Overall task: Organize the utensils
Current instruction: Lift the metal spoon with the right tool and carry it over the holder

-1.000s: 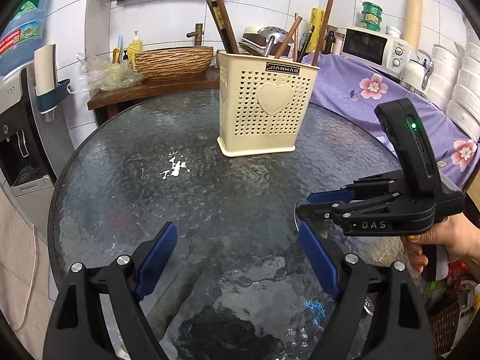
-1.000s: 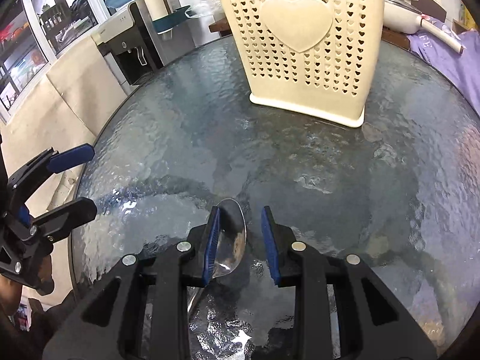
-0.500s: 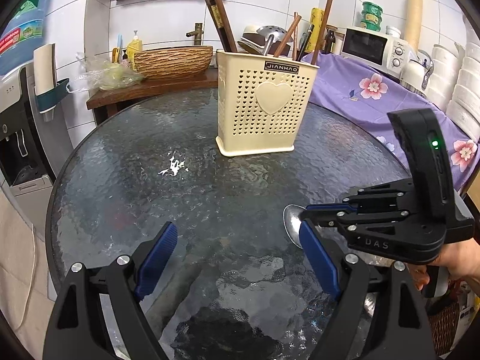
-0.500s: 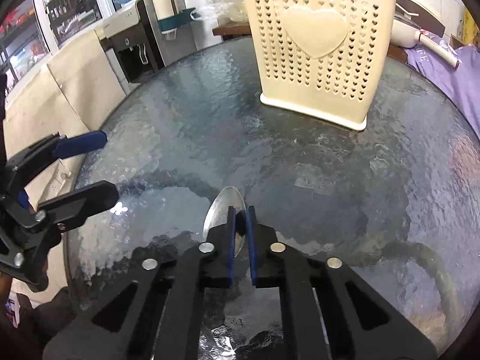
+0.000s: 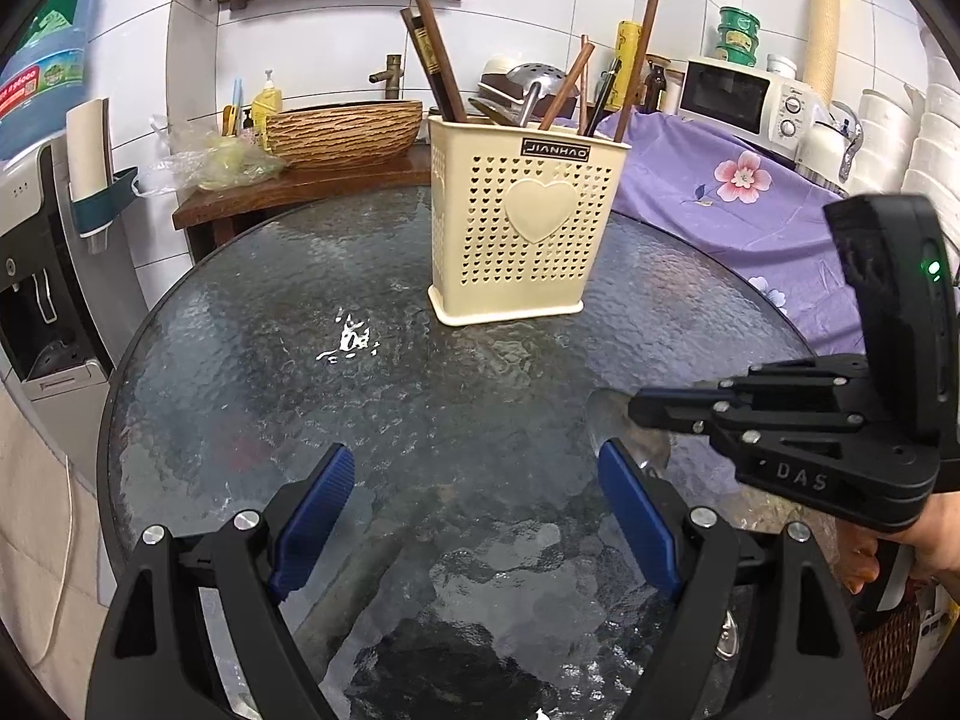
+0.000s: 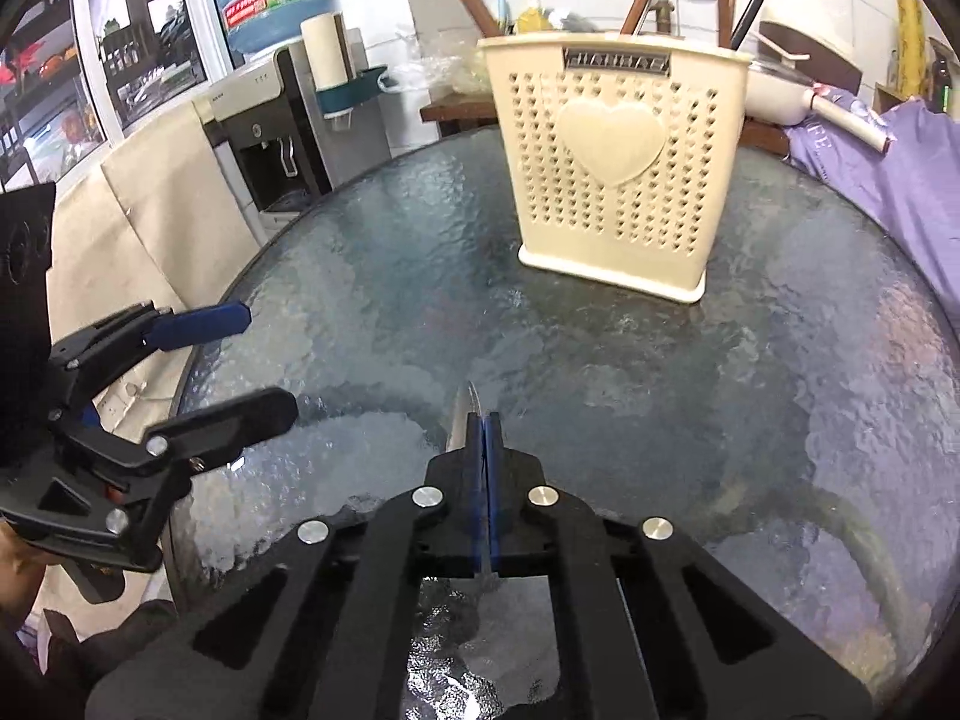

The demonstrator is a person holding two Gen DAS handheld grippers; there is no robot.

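My right gripper [image 6: 483,420] pinches a metal spoon [image 6: 463,420] between its blue pads [image 6: 493,480], the jaws nearly closed on it, above a round glass table [image 6: 750,408]. The spoon's bowl pokes out just past my fingertips, turned on edge in the right wrist view. From the left wrist view the same bowl [image 5: 606,420] shows as a pale oval at the tip of the right gripper [image 5: 645,411], off to the right of my left fingers.

My left gripper [image 5: 474,483] is spread wide, holding nothing, its pads [image 5: 312,495] well apart over the glass. In the right wrist view it sits to my left [image 6: 240,360], near the table's edge.

Ahead of both grippers stands a cream holder [image 5: 525,222] with heart-shaped holes and a raised heart on its face, upright on the table, well apart from the spoon. Chopsticks [image 5: 435,54] and a ladle [image 5: 531,84] stick out of its top. In the right wrist view the holder [image 6: 618,168] is straight ahead and slightly right of my fingertips.

A purple floral cloth [image 5: 720,192] lies beyond the table to the right.
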